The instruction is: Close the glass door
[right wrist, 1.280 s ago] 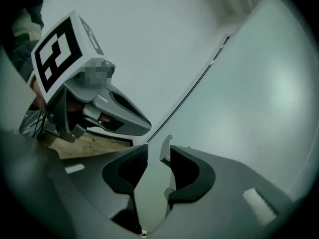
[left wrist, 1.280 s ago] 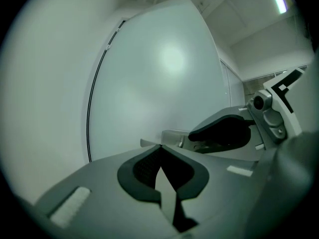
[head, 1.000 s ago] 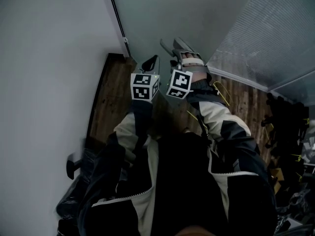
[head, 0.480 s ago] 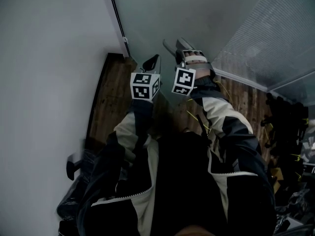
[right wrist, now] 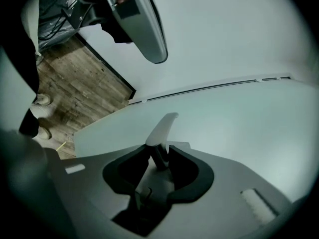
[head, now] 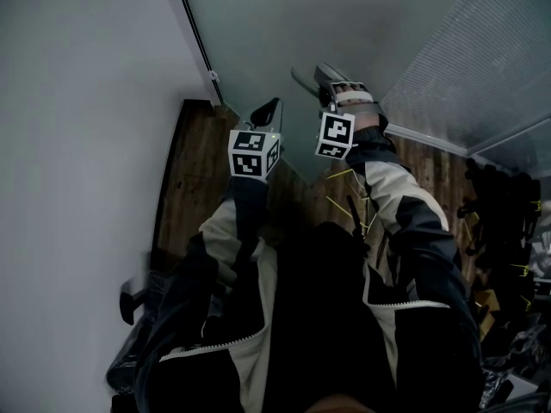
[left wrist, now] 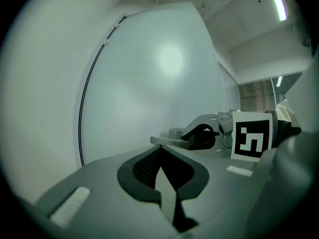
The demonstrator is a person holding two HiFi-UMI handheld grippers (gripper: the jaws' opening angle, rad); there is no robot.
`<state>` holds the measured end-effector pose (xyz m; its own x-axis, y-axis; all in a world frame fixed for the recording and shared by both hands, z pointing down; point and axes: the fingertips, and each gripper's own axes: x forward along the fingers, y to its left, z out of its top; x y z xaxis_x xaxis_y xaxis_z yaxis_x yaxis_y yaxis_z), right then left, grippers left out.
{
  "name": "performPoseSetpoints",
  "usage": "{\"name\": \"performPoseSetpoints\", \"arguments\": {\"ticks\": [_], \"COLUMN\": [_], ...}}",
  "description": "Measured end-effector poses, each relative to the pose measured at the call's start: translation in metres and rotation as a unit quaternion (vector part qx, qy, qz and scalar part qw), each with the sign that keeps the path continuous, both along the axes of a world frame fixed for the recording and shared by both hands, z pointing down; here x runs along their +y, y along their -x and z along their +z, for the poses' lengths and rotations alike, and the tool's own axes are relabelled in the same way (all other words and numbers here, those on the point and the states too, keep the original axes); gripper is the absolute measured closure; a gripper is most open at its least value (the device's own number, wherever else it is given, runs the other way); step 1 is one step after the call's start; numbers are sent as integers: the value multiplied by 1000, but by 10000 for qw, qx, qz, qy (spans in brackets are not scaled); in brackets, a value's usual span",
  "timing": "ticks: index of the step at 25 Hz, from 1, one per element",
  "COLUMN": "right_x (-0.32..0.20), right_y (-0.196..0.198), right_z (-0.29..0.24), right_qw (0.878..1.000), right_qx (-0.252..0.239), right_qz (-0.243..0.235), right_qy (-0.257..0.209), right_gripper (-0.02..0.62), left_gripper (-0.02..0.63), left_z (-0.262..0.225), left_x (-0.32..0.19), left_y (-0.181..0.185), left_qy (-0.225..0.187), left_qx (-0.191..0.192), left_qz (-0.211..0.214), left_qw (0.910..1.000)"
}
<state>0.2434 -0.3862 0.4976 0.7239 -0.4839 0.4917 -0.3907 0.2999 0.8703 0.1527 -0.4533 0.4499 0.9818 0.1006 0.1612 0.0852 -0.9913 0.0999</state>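
Observation:
The frosted glass door (head: 284, 24) stands straight ahead, its black edge strip (head: 194, 28) running down beside the white wall (head: 77, 144). My right gripper (head: 310, 71) is held up close to the pane, right of the strip. Its jaws are opening and I see nothing between them; in its own view the fingertips (right wrist: 164, 128) point at the glass (right wrist: 239, 128). My left gripper (head: 269, 106) hovers lower and to the left, jaws together and empty. In the left gripper view the right gripper (left wrist: 167, 137) sits just ahead against the pane (left wrist: 149, 73).
Wooden floor (head: 194, 179) shows below the door. A ribbed, blind-like panel (head: 482, 50) closes off the right side. Dark clutter and cables (head: 508, 231) lie on the floor at the right. A dark bag (head: 138, 351) sits by the wall at the lower left.
My right gripper has slid to the right along the glass and its jaws have narrowed. The left gripper has stayed where it was.

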Motion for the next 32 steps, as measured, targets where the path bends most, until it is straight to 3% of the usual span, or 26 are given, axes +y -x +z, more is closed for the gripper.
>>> {"name": "performPoseSetpoints", "arguments": {"ticks": [6,14,21,32], "right_x": [19,41,56,49], "right_y": [-52,-131,-217,-344], "right_z": [1,-2,4,8], "right_qw": [9997,9995,9978,9945], "right_qx": [148,274,457,790], "right_qz": [107,51,-183,-323], "right_qy": [170,172,451,616], "right_gripper": [459,457,457,463], "left_gripper": [601,601,601,601], "left_z": [3,-3,-11,-17], "left_x": [14,45,70,61], "left_y": [-43,-138,-219,-295], "left_qy": [-56,-142,-182,-235], "left_qx": [-65,-73,-57,-88], "left_qz": [186,324,191,-299], "left_qw": [9998,9993,9996,9992]}}
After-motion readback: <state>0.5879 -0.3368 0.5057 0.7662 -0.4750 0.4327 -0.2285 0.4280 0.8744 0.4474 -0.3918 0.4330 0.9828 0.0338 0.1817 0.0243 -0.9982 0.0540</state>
